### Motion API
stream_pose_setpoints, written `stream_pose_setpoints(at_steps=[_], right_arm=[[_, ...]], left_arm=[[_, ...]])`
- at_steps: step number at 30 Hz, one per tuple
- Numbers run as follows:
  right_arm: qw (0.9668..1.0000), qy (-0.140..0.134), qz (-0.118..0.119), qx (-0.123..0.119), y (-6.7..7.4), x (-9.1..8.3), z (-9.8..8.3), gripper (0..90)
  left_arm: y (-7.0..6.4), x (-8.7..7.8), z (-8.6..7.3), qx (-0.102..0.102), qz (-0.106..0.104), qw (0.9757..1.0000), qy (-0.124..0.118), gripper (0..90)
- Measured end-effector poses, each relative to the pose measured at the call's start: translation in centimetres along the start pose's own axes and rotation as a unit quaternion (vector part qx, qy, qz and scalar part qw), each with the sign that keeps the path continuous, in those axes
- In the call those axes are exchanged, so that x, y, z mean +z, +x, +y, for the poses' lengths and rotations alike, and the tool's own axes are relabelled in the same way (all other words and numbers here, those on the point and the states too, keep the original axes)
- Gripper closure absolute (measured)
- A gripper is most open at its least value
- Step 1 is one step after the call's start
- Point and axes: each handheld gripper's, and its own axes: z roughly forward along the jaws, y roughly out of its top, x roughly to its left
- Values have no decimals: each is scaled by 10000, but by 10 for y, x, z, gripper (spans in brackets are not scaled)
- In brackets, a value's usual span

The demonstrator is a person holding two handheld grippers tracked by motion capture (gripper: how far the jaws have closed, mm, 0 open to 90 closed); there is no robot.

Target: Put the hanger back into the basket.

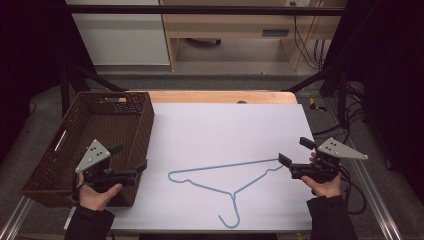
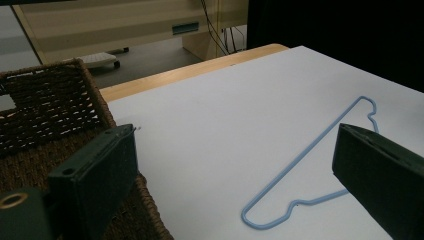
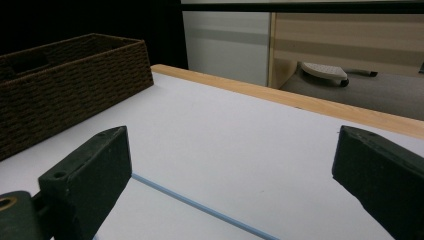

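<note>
A light blue wire hanger (image 1: 227, 177) lies flat on the white sheet (image 1: 225, 130), its hook toward the near edge. My left gripper (image 1: 131, 157) is open over the near right corner of the brown woven basket (image 1: 90, 135), just left of the hanger's end. My right gripper (image 1: 295, 151) is open at the hanger's right shoulder, holding nothing. In the left gripper view the hanger (image 2: 310, 150) stretches between the spread jaws, with the basket (image 2: 50, 100) at left. In the right gripper view a straight run of the hanger (image 3: 200, 207) crosses low between the jaws.
The basket's inside looks empty. A wooden table edge (image 1: 220, 96) borders the far side of the sheet. Dark frame posts (image 1: 330, 75) stand at the back corners. Cables hang off the right side (image 1: 355, 195). The basket (image 3: 65, 85) sits far left in the right gripper view.
</note>
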Motion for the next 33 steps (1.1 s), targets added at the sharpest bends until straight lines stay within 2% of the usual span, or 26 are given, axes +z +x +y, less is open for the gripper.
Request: stream_pose_setpoints(at_steps=[7, 16, 22, 29, 33], right_arm=[[9999, 98, 4, -111, 4, 1, 2, 35], [9983, 455, 214, -302, 19, 13, 4, 46], [9936, 871, 527, -485, 40, 28, 3, 61], [9893, 1118, 670, -652, 56, 40, 1, 72], [9871, 1249, 717, -702, 61, 46, -2, 76]], left_arm=[[-8, 4, 0, 79, -77, 9999, 63, 44], [-18, 13, -2, 187, -189, 9995, 163, 47], [-27, 21, -4, 269, -299, 9988, 273, 48], [-36, 29, -7, 318, -420, 9979, 384, 50], [-40, 34, -10, 352, -478, 9971, 476, 51]])
